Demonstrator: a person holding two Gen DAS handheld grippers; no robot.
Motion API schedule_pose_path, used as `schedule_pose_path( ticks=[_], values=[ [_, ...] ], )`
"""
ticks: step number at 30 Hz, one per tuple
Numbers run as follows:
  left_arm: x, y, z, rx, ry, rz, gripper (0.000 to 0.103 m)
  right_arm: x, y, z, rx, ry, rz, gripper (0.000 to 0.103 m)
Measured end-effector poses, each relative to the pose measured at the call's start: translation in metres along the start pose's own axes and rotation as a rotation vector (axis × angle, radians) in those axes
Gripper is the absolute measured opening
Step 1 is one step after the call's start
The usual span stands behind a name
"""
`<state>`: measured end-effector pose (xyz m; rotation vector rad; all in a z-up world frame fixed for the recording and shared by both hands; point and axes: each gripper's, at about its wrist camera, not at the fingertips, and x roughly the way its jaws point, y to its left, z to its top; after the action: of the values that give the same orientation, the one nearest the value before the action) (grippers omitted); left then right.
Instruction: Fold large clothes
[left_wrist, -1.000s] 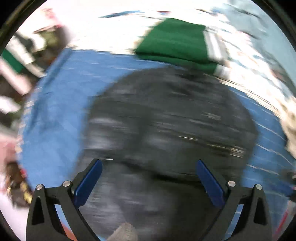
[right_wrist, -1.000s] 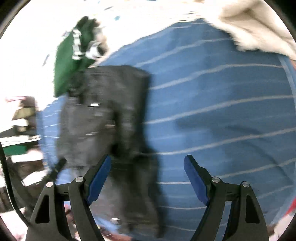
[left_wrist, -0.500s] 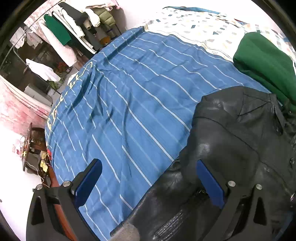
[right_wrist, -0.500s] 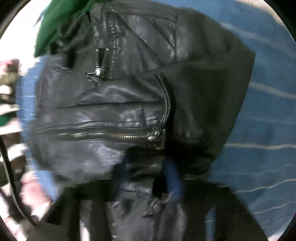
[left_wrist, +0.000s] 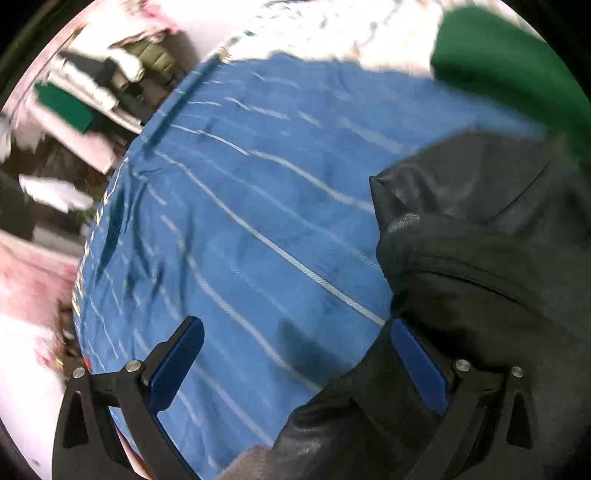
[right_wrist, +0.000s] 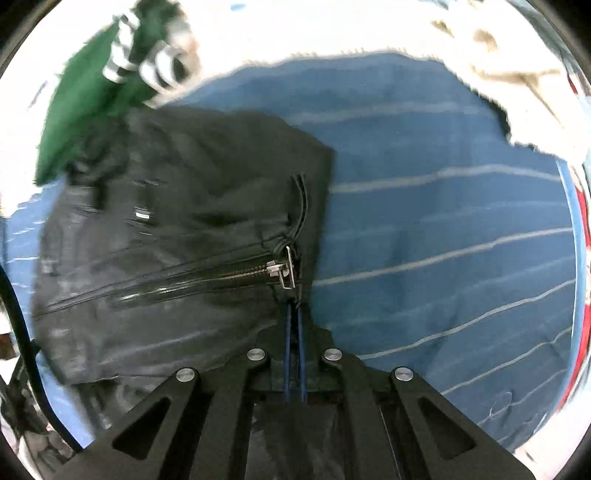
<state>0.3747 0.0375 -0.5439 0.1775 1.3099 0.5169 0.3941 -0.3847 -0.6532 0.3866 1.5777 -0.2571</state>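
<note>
Since half a second earlier the right gripper (right_wrist: 294, 325) had drawn back from the black leather jacket (right_wrist: 177, 236), so that the whole folded garment showed again instead of filling the view. Its blue fingers (right_wrist: 286, 354) were pressed together, pinching the jacket's edge just below the zipper pull (right_wrist: 284, 271). The left gripper (left_wrist: 295, 363) had its fingers (left_wrist: 177, 363) spread wide, gripping nothing, the right-hand one beside the jacket's (left_wrist: 480, 266) lower part. The jacket lay on the blue striped bedcover (right_wrist: 443, 229) of the bed. A green garment (right_wrist: 92, 99) with white stripes touched the jacket's far edge. Beyond it lay pale patterned bedding (left_wrist: 351, 33).
</note>
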Motion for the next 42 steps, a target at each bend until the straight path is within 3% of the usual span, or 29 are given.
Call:
schedule_pose_path(
  ticks=[2,4,7,11,13,15,19,22,30,32,36,39,42],
  values=[
    [0.016,-0.001,0.0,0.03,0.014,-0.007,0.103,0.017,-0.001,0.008,0.001,0.059,-0.006,0.009],
    [0.012,0.007,-0.001,0.036,0.021,-0.03,0.103,0.015,-0.002,0.016,0.032,0.104,-0.004,0.031],
    [-0.016,0.028,-0.002,0.007,0.022,-0.062,0.103,-0.017,-0.003,0.017,0.06,0.048,0.015,0.039],
    [-0.047,0.023,-0.005,0.001,-0.024,-0.12,0.103,-0.051,0.028,0.003,-0.063,-0.026,0.07,0.039],
    [-0.04,0.005,-0.007,0.051,-0.031,-0.086,0.103,-0.047,0.048,-0.003,-0.122,-0.008,0.141,0.039],
    [-0.022,-0.012,-0.009,0.107,-0.018,-0.007,0.103,-0.027,0.077,-0.01,-0.174,0.046,0.187,0.039],
    [-0.006,-0.023,-0.012,0.124,-0.051,0.008,0.103,0.022,0.109,-0.019,-0.211,0.133,0.105,0.039],
    [-0.005,-0.027,-0.017,0.146,-0.094,0.017,0.103,0.047,0.119,-0.019,-0.228,0.13,0.03,0.039],
    [-0.008,-0.02,-0.015,0.09,-0.087,-0.007,0.103,0.047,0.129,-0.012,-0.224,0.153,0.01,0.039],
    [-0.016,-0.016,-0.017,0.072,-0.098,0.007,0.103,0.031,0.121,-0.013,-0.227,0.147,0.068,0.04],
    [-0.039,-0.002,-0.03,0.006,-0.091,0.086,0.103,0.0,0.093,-0.017,-0.227,0.092,0.129,0.075],
    [-0.057,0.004,-0.047,-0.025,-0.091,0.157,0.103,-0.018,0.061,-0.027,-0.237,0.081,0.137,0.088],
    [-0.08,-0.005,-0.079,-0.016,-0.094,0.287,0.103,-0.025,0.028,-0.034,-0.225,0.077,0.115,0.088]
  ],
)
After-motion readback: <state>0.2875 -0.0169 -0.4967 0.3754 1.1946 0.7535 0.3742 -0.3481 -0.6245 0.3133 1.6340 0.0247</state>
